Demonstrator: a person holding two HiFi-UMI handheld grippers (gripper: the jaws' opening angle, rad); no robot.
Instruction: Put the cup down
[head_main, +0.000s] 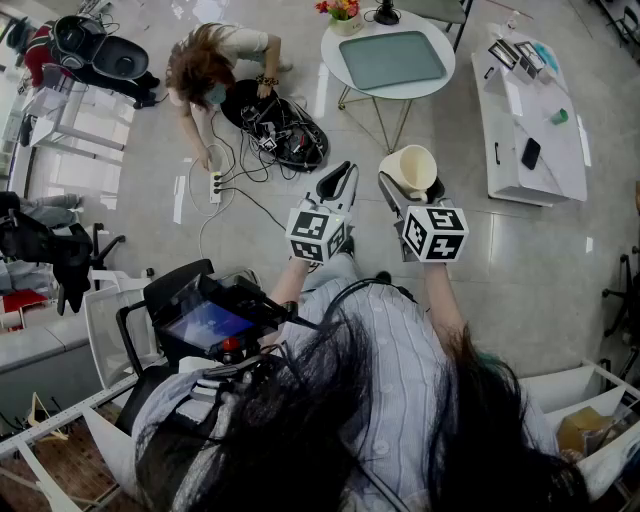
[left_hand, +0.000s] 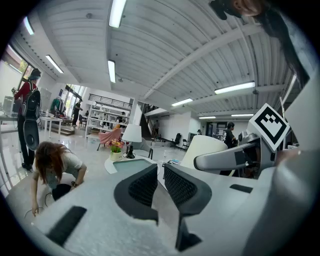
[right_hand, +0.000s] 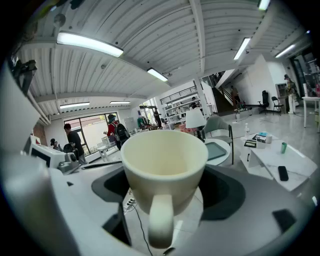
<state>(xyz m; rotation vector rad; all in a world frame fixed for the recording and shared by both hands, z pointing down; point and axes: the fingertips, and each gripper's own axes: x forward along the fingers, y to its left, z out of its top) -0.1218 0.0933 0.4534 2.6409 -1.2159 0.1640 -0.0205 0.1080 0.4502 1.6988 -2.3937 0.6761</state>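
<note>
1. Floor (head_main: 520, 290): pale grey, glossy, hard surface with reflections, spanning the whole head view.
2. Long white rectangular low table (head_main: 560, 170): flat matte top with squared edges, at the right.
3. Round white table (head_main: 440, 75): smooth circular top on thin metal legs, beyond the grippers.
4. Blue-green rectangular tray (head_main: 392, 58): rounded corners and a raised rim, lying flat on the round table.
5. Tangle of black cables (head_main: 280, 125): a loose heap on the floor beside a crouching person (head_main: 215, 60).
6. Right gripper (head_main: 411, 186): white moulded plastic with 2 dark ribbed pads and a cube (head_main: 434, 232) of black-and-white square markers. In the right gripper view (right_hand: 167, 187) its jaws stand wide, pressed against the 2 sides of the cup.
7. Left gripper (head_main: 338, 182): same build, with its own marker cube (head_main: 318, 234). In the left gripper view (left_hand: 161, 182) the 2 ribbed pads are drawn close, only a slit between them and nothing in it.
8. Cream ceramic cup (head_main: 408, 168): round, thick-walled, matte, with 1 loop handle. It is held in the air above the floor in the right gripper, not set down. In the right gripper view (right_hand: 165, 165) its handle faces the camera and its open mouth shows empty.
9. Black flat rectangular phone (head_main: 531, 153): lying on the long table.
</note>
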